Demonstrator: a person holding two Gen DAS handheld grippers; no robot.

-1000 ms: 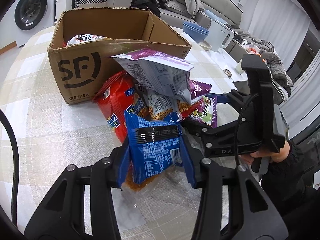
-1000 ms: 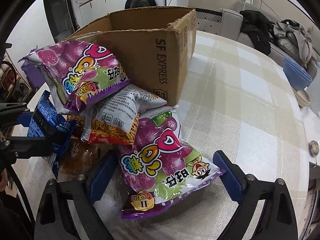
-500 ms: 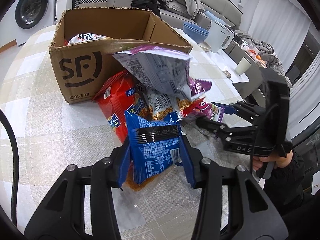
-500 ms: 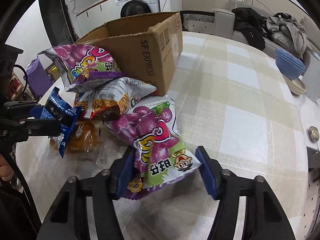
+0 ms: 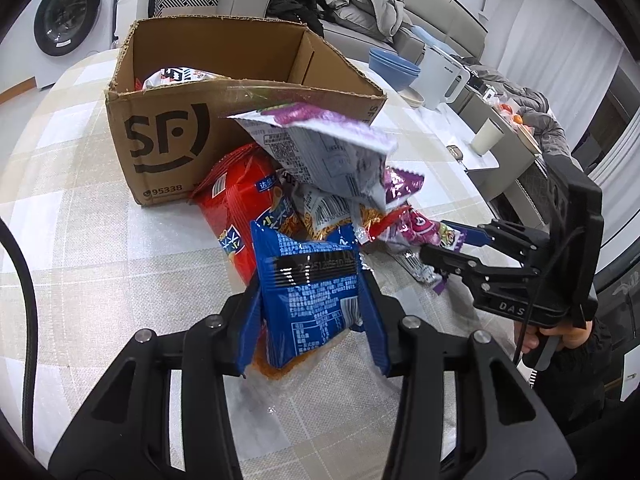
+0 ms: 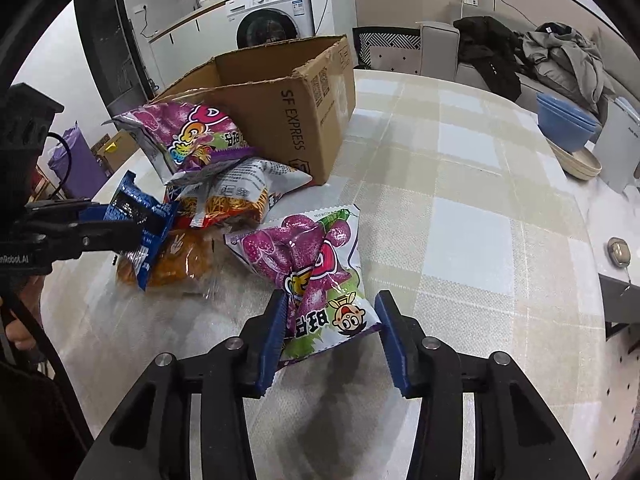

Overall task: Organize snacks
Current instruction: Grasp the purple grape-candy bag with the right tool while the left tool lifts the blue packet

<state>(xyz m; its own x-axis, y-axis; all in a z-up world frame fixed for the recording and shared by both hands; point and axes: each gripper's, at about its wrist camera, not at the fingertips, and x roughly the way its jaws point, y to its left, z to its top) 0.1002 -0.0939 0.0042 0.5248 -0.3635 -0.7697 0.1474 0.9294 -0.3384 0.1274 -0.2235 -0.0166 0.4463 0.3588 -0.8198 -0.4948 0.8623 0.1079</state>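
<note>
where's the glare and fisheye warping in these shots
Left wrist view: glare streaks on the glossy blue snack packet and a sheen along the brown cardboard box rim; black corners, bowed table edge. Right wrist view: the checked tablecloth lines curve; soft shadow under the purple snack bag.

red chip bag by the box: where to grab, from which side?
Grip the red chip bag on its bare left long edge, coming from the open table side. Its right half lies under the noodle packet and the blue packet, and its top end sits against the cardboard box.
</note>
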